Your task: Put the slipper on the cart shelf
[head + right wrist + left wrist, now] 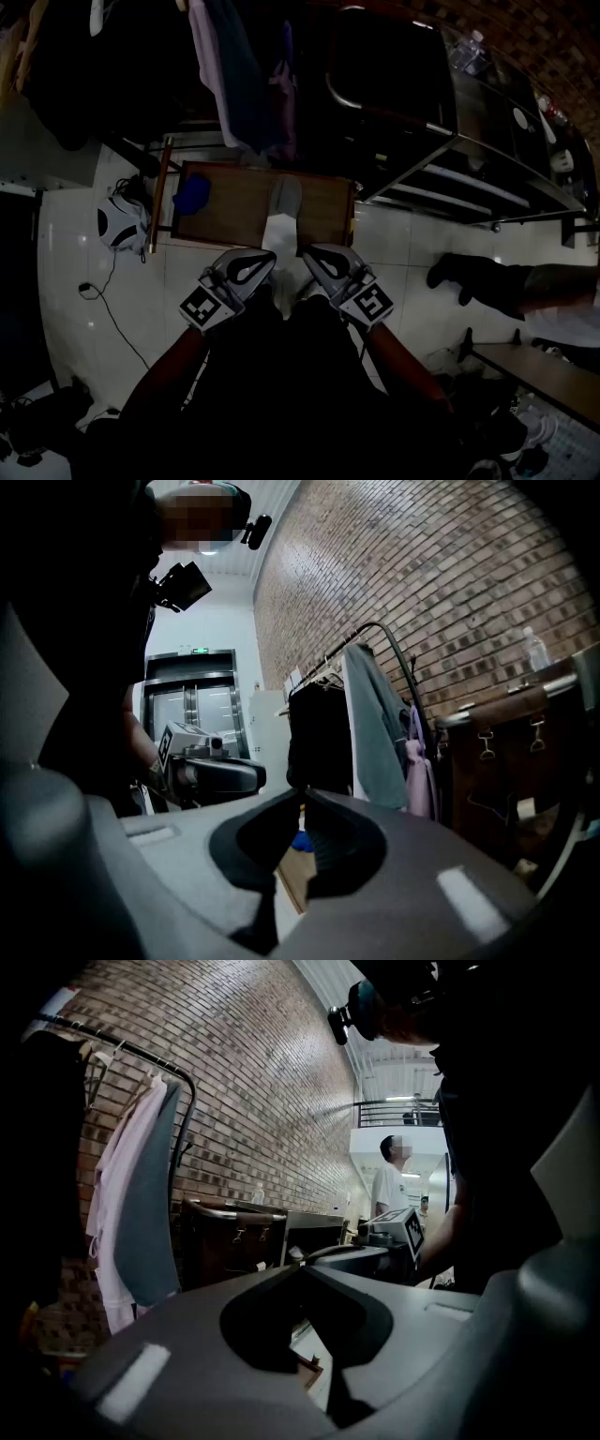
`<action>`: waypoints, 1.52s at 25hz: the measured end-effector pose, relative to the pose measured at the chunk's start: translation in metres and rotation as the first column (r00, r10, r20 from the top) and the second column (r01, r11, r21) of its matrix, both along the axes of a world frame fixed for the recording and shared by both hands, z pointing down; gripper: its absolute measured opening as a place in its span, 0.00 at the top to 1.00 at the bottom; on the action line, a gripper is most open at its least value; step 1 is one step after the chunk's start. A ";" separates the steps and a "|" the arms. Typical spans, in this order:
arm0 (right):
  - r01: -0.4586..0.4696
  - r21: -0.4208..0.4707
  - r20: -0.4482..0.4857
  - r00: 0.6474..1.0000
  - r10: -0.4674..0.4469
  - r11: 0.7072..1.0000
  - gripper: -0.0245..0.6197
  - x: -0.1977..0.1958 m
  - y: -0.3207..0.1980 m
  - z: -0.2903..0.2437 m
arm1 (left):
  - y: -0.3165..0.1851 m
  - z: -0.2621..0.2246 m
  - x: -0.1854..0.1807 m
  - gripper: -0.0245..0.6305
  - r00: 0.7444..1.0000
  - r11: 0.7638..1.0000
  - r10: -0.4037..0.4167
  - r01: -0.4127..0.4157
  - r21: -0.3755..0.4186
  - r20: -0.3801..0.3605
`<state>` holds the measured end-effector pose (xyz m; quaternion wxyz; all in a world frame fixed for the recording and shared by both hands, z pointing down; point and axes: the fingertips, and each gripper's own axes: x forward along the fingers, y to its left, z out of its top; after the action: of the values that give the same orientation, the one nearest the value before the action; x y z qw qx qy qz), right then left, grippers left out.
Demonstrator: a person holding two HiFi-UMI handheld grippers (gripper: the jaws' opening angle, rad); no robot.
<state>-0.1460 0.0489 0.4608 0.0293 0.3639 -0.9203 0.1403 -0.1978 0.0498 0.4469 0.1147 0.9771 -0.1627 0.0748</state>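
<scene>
A pale grey slipper [282,214] lies on a low wooden board [234,217] on the floor, straight ahead of me. Both grippers hover side by side just short of its near end. The left gripper [270,257] is shut, its tips meeting with nothing between them [300,1267]. My right gripper [306,250] is shut and empty too [305,791]. Neither touches the slipper. The dark cart [422,112] with metal shelves [487,187] stands at the upper right. Its brown side also shows in the left gripper view [230,1237].
A blue item [192,194] lies on the board's left part. Clothes [244,75] hang from a rack above the board. A person's legs [506,281] stretch across the floor at right, near a bench [534,370]. A white-and-black bag [120,223] and a cable lie at left.
</scene>
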 end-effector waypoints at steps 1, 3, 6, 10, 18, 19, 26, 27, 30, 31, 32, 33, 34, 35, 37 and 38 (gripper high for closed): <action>-0.006 0.001 -0.002 1.000 0.006 1.000 0.95 -0.006 -0.006 0.002 | -0.006 0.002 -0.006 0.96 1.000 1.000 0.004 -0.004 0.005 -0.004; -0.023 -0.002 -0.002 1.000 0.023 1.000 0.95 -0.017 -0.017 0.004 | -0.018 0.005 -0.018 0.96 1.000 1.000 0.015 -0.015 0.011 -0.010; -0.061 -0.036 -0.009 0.998 0.061 0.997 0.95 -0.034 -0.031 0.011 | -0.035 0.009 -0.035 0.96 0.999 0.999 0.052 -0.051 0.012 -0.016; -0.127 -0.126 -0.035 0.992 0.124 0.984 0.95 -0.043 -0.050 0.043 | -0.054 0.019 -0.050 0.96 0.991 0.992 0.125 -0.125 0.006 -0.040; -0.227 -0.467 -0.027 0.970 0.243 0.855 0.87 -0.029 -0.053 0.151 | -0.070 0.038 -0.068 0.96 0.983 0.984 0.177 -0.178 -0.024 -0.050; -0.225 -0.515 -0.030 0.969 0.245 0.827 0.83 -0.027 -0.051 0.169 | -0.070 0.039 -0.068 0.95 0.983 0.984 0.175 -0.177 -0.027 -0.050; -0.156 -0.767 -0.043 0.980 0.194 0.622 0.62 -0.028 -0.030 0.285 | -0.073 0.052 -0.076 0.94 0.994 0.992 0.110 -0.111 -0.067 -0.014; -0.151 -0.787 -0.047 0.982 0.185 0.599 0.61 -0.028 -0.029 0.298 | -0.073 0.054 -0.077 0.94 0.995 0.992 0.103 -0.104 -0.072 -0.010; -0.150 -0.834 -0.068 0.983 0.171 0.531 0.60 -0.025 -0.027 0.333 | -0.070 0.062 -0.080 0.94 0.997 0.993 0.079 -0.079 -0.089 0.000; -0.147 -0.847 -0.069 0.983 0.168 0.511 0.60 -0.026 -0.027 0.341 | -0.068 0.064 -0.081 0.94 0.998 0.992 0.069 -0.068 -0.103 0.007; -0.142 -0.859 -0.066 0.984 0.167 0.491 0.60 -0.026 -0.026 0.348 | -0.066 0.067 -0.081 0.94 0.998 0.991 0.060 -0.058 -0.117 0.015; -0.134 -0.872 -0.061 0.984 0.168 0.471 0.60 -0.027 -0.025 0.354 | -0.064 0.068 -0.082 0.94 0.998 0.991 0.054 -0.051 -0.124 0.022; -0.124 -0.884 -0.051 0.984 0.171 0.451 0.60 -0.028 -0.024 0.360 | -0.063 0.069 -0.082 0.94 0.998 0.991 0.048 -0.045 -0.126 0.026; -0.112 -0.895 -0.039 0.984 0.173 0.433 0.60 -0.028 -0.023 0.365 | -0.062 0.070 -0.083 0.94 0.999 0.991 0.043 -0.039 -0.125 0.029; -0.087 -0.908 -0.015 0.984 0.176 0.409 0.60 -0.030 -0.022 0.372 | -0.061 0.072 -0.083 0.94 0.999 0.991 0.030 -0.026 -0.128 0.033; -0.073 -0.914 0.000 0.984 0.179 0.400 0.60 -0.031 -0.022 0.374 | -0.060 0.073 -0.084 0.94 0.999 0.991 0.025 -0.020 -0.131 0.037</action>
<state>-0.1774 0.0269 0.8349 0.1662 0.3506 -0.6664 0.6366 -0.2815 -0.0103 0.5202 0.1746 0.9676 -0.1487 0.1053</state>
